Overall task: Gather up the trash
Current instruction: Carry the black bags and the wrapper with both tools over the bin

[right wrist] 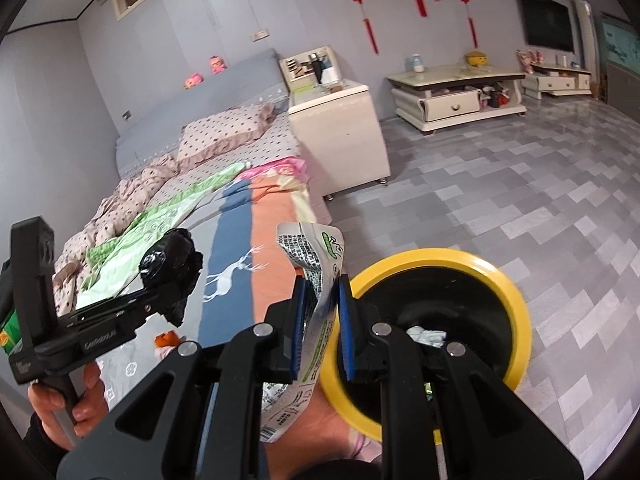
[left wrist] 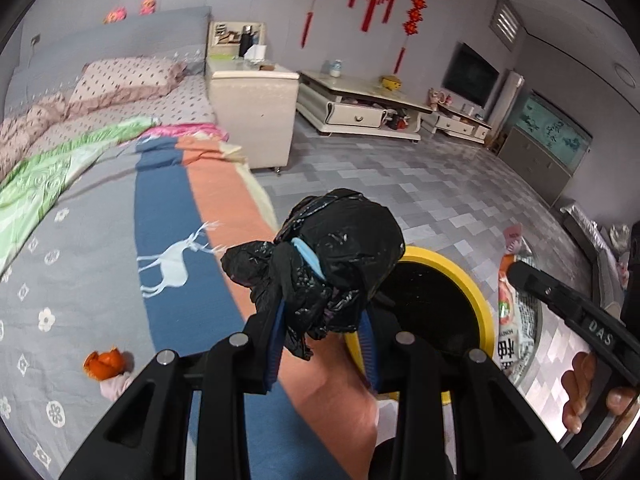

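Note:
In the left wrist view my left gripper (left wrist: 324, 280) is shut on a crumpled black plastic bag (left wrist: 344, 232), held over the bed's edge beside the yellow-rimmed bin (left wrist: 476, 280). The right wrist view shows my right gripper (right wrist: 322, 304) shut on a white snack wrapper (right wrist: 316, 256) with green print, just left of the bin (right wrist: 516, 296). White crumpled paper (right wrist: 426, 336) lies inside the bin. Each view shows the other gripper too: the right one (left wrist: 520, 276) with the wrapper (left wrist: 508, 304), the left one (right wrist: 172, 284) with the black bag (right wrist: 172, 258). An orange peel (left wrist: 102, 364) lies on the bedspread.
The bed (left wrist: 80, 240), with pillows and rumpled quilts, fills the left. A cream nightstand (left wrist: 256, 112) stands at its head, and a low cream TV cabinet (left wrist: 360, 108) against the far wall. Grey tiled floor (right wrist: 520, 184) spreads to the right of the bin.

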